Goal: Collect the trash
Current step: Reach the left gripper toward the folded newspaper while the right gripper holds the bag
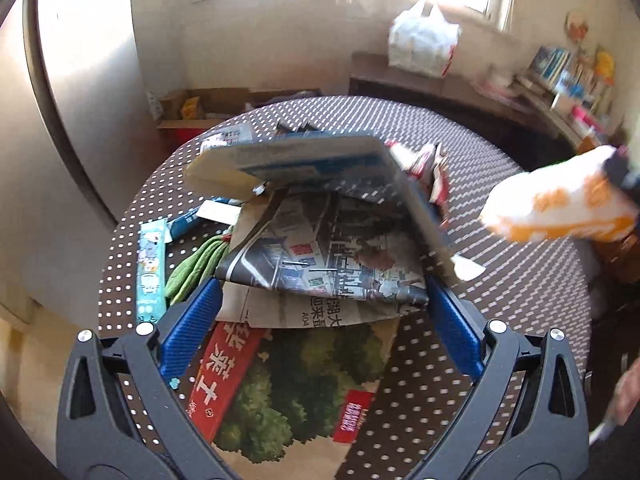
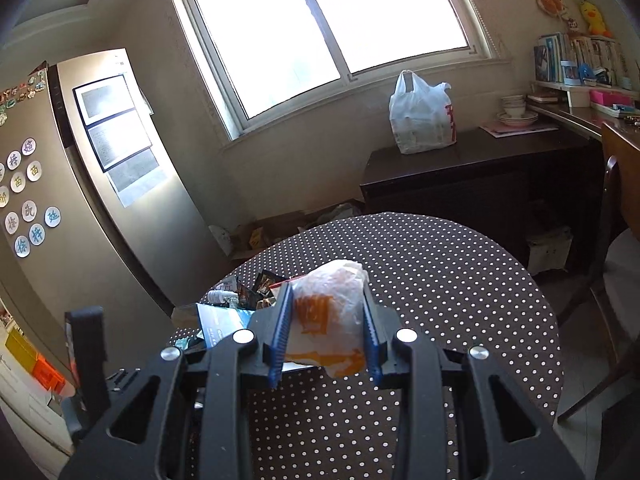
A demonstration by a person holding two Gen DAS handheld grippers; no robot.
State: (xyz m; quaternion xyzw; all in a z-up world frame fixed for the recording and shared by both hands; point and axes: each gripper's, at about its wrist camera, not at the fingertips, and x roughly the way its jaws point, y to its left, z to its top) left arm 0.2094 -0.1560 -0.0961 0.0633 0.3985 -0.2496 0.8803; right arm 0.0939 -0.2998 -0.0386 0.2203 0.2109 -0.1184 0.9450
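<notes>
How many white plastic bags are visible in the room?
2: one bag on the dark cabinet under the window, one crumpled bag in the right gripper. Others may be hidden.

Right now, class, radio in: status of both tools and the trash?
Right tool shut on crumpled white-and-orange wrapper, held above table. Left tool open over newspaper pile. Cardboard box tilted atop pile.

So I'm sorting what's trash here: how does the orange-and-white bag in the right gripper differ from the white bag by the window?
The orange-and-white bag is crumpled small and squeezed between the right gripper fingers above the dotted table. The white bag is bigger, stuffed full, and stands upright, handles up, on the dark cabinet, untouched. Both are thin plastic.
</notes>
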